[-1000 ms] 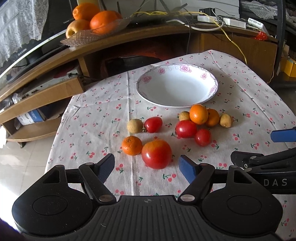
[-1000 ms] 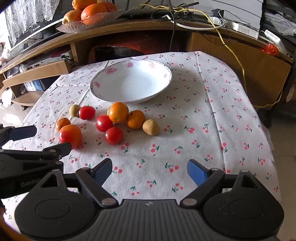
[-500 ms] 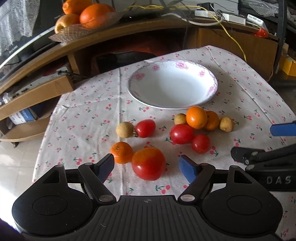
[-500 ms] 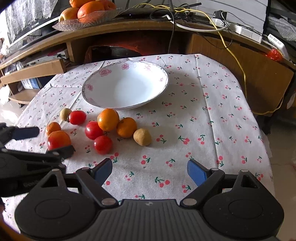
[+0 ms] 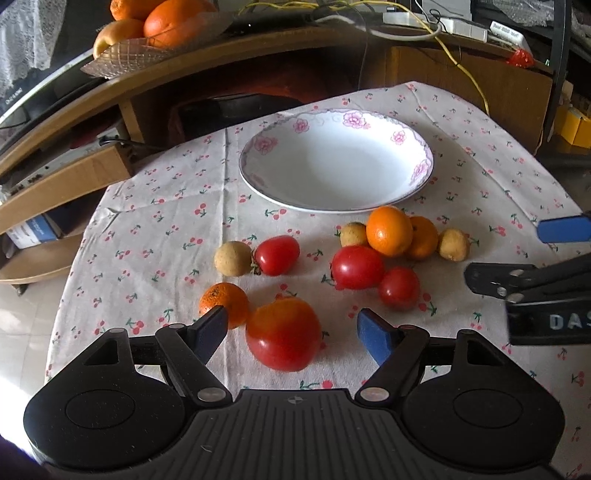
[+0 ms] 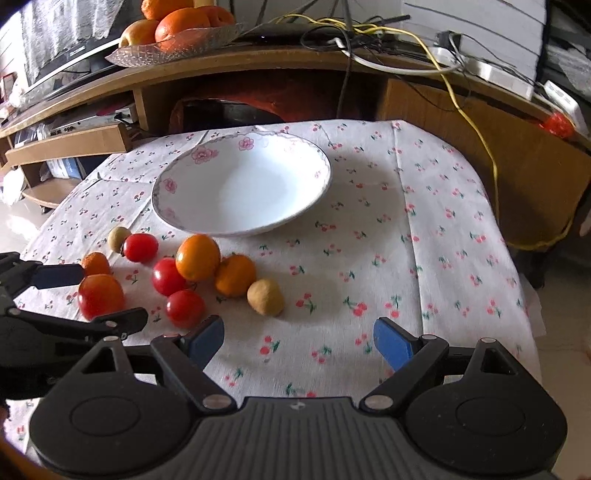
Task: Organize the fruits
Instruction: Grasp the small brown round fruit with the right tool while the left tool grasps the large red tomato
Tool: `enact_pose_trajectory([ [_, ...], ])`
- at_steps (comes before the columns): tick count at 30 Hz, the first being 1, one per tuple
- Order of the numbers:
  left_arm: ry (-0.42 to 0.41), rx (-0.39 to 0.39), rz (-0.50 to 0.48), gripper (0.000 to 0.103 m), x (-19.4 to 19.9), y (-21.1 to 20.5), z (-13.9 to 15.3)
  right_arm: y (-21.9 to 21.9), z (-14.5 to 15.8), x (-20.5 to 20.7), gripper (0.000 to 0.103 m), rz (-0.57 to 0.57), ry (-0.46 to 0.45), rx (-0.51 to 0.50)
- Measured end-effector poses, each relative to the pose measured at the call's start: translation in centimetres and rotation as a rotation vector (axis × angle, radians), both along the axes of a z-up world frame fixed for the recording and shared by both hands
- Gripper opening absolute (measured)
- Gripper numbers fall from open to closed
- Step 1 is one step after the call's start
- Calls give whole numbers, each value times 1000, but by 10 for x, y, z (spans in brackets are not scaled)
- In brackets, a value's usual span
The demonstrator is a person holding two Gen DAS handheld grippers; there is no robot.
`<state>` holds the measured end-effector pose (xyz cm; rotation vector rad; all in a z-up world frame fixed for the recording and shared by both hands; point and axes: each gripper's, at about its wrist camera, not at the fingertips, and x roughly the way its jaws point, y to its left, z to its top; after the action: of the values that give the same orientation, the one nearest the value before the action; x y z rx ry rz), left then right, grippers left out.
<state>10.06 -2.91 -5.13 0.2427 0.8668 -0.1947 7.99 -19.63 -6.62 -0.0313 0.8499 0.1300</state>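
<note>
In the left wrist view, the left gripper (image 5: 291, 328) is held open, its fingers flanking a large tomato (image 5: 283, 334) on the tablecloth (image 5: 166, 221), near the empty plate (image 5: 417, 173).

In the right wrist view, the right gripper (image 6: 299, 341) is spread open above bare cloth, a brown fruit (image 6: 265, 297) just ahead.

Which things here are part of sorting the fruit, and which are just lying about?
Part of the job:
- loose tomatoes, oranges and small brown fruits on the tablecloth, e.g. big red tomato
- empty white floral-rimmed bowl

Lying about:
- glass dish of oranges on the shelf
- yellow cable
- white power strip
</note>
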Motion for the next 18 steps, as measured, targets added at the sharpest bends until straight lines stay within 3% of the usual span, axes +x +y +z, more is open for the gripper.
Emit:
enact_pose_trajectory([
  [6,-13,20,-24,78,-3,-2,-1,6,-7,19,65,84,-5,-23],
  [9,-21,-7,-53,72,-6,1,1,7,-14,26,54,94,18,-20],
  [15,-50,27,-74,72,-13,-2,-4,12,-18,29,49,126,6,-35],
  [18,-55,46,-82,77,-17,-3,-9,12,-19,29,49,129,7,-35],
])
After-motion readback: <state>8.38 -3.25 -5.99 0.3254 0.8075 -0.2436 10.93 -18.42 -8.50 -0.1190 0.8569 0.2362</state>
